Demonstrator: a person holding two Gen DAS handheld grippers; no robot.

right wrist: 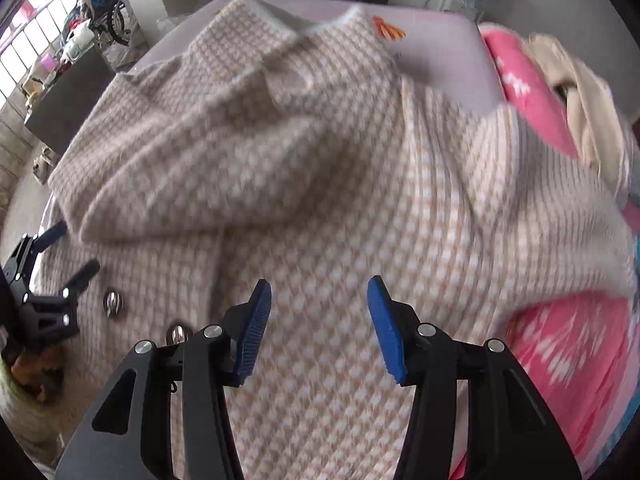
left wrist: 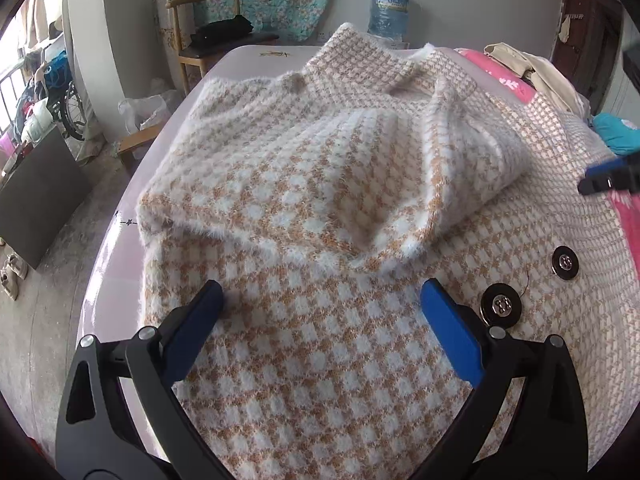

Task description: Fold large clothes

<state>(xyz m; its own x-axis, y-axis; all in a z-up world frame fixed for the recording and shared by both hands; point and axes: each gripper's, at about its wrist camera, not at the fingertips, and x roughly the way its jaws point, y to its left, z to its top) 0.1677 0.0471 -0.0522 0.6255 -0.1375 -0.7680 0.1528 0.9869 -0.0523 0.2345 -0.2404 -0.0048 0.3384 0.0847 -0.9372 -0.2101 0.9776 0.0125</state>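
Note:
A fuzzy white-and-tan houndstooth coat (left wrist: 304, 208) lies spread on a pale pink surface (left wrist: 256, 60), one sleeve (left wrist: 460, 152) folded across its body. Two black buttons (left wrist: 500, 304) sit near its right edge. My left gripper (left wrist: 320, 292) hovers open over the coat's lower part, nothing between its blue pads. In the blurred right wrist view the coat (right wrist: 320, 184) fills the frame, and my right gripper (right wrist: 318, 284) stands over it with jaws apart and no cloth pinched. The left gripper (right wrist: 60, 248) shows at that view's left edge, near the buttons (right wrist: 113, 302). The right gripper's tip (left wrist: 600, 180) pokes into the left wrist view.
A pink patterned blanket (right wrist: 560, 360) and a beige garment (left wrist: 532, 68) lie to the right of the coat, with a teal item (left wrist: 616, 136) beside them. Beyond the far edge stand a wooden chair (left wrist: 208, 28) and a water jug (left wrist: 390, 8). A dark board (left wrist: 36, 196) leans on the floor at left.

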